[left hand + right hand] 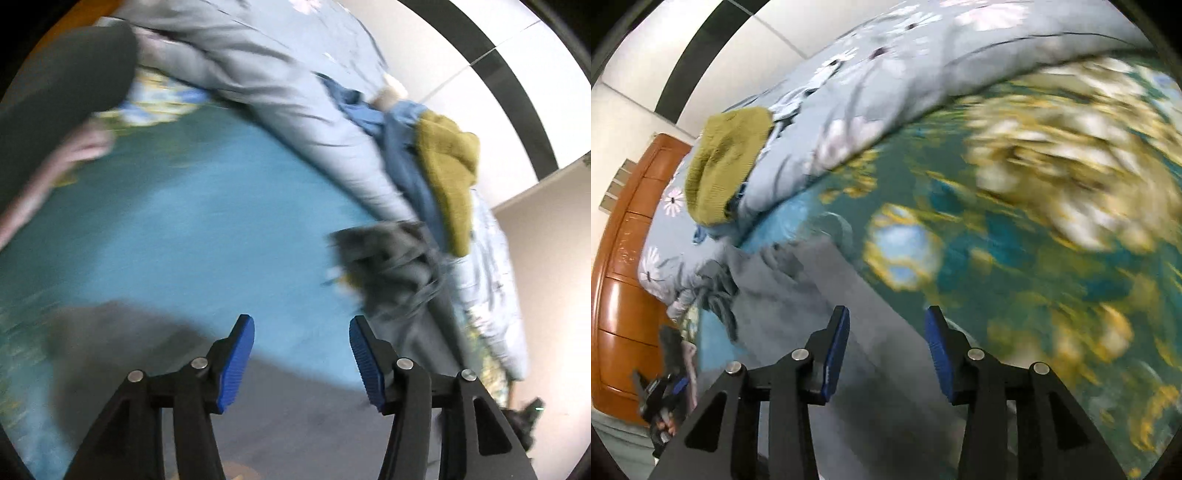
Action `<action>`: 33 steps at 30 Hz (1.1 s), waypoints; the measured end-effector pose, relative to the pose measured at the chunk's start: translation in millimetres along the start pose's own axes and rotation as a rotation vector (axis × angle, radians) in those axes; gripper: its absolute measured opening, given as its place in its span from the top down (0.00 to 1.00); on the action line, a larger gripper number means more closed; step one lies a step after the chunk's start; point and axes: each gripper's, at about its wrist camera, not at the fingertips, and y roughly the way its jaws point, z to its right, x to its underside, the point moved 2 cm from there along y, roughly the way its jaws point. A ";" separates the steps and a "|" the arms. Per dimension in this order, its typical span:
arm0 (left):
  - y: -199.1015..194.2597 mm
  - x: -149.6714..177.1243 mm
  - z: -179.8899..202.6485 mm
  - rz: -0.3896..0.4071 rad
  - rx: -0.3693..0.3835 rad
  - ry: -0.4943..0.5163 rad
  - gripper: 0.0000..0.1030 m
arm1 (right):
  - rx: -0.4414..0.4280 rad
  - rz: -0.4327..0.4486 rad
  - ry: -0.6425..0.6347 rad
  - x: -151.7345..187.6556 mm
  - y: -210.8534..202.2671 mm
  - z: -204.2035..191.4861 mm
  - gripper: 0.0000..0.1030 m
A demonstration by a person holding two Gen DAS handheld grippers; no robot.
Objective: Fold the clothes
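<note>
While both views blur, we note the left gripper (301,354) and right gripper (886,349) half open, gripping nothing, grey garment (820,295) beneath them on the teal bedsheet (192,221).

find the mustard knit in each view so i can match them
Left wrist: mustard knit at right, above centre, lying on blue clothes on the grey quilt.
Right wrist: mustard knit at upper left, on the quilt's edge, beside the wooden headboard.
Shared landmark: the grey quilt, running along the teal bedsheet.
</note>
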 end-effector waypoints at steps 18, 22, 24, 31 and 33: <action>115.9 -49.4 86.8 -0.123 0.130 0.003 0.65 | -0.057 -0.114 -0.028 -42.5 99.6 -57.0 0.55; 111.3 -43.7 102.4 -0.114 0.110 0.101 0.93 | -0.045 -0.112 -0.062 -37.0 96.0 -71.9 0.73; 99.8 -49.6 108.2 -0.058 0.118 0.118 0.94 | -0.039 -0.103 -0.082 -35.5 89.9 -80.1 0.85; 2.1 -105.5 82.3 0.239 0.061 0.137 0.95 | -0.036 0.093 -0.064 -66.7 33.7 -77.1 0.96; -30.5 -119.8 59.6 0.325 -0.021 0.152 0.95 | -0.021 0.137 -0.048 -78.0 18.2 -68.7 0.96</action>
